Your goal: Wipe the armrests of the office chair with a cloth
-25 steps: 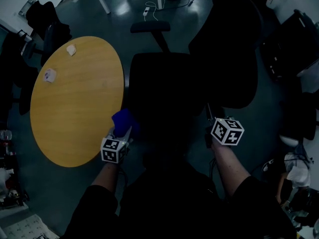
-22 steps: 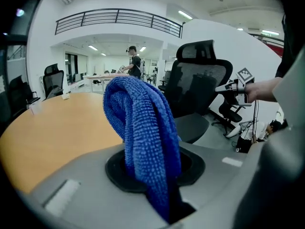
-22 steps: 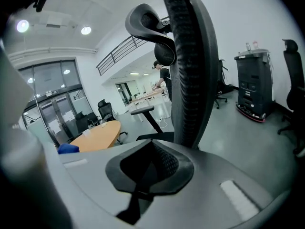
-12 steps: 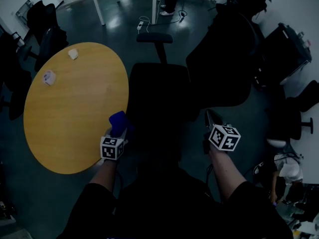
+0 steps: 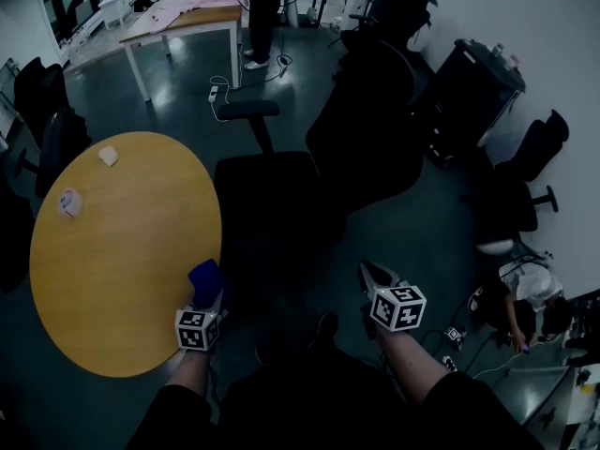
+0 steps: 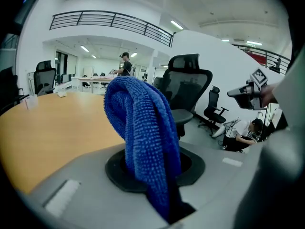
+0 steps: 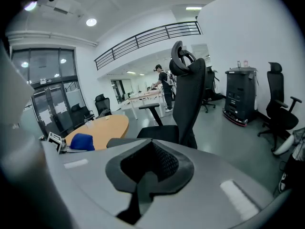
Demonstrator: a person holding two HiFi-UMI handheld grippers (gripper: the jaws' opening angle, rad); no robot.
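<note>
While the left gripper (image 5: 207,294) holds it up, the blue nubbly microfibre cloth (image 6: 142,128) shows as a thick, bunched fold with a looped, bobbled pile. It is rounded over at the top, with both ends running down into the gripper's mouth. The jaws are clamped on its lower part, open only as far as the pinched cloth keeps them. The cloth's long axis runs along the jaws, its humped end pointing away from the person. In the head view it sits over the gap between the rim of the round yellow-brown wooden table (image 5: 112,251) and the seat of the black mesh-backed office chair (image 5: 361,129). It seems clear of both, though the dim light there makes that hard to confirm.

The right gripper (image 5: 372,274) has its jaws pressed together with nothing between them. It hangs near the chair's seat, on the side away from the table.

The chair stands upright, backrest away from the table and seat toward it. One padded black armrest (image 5: 247,109) shows on the far side of the seat, raised on its post. Its long axis lies roughly level, pointing from the backrest toward the table side. The nearer armrest is lost in shadow.

Two small white objects (image 5: 109,156) lie on the table's far part, well apart from the cloth.
</note>
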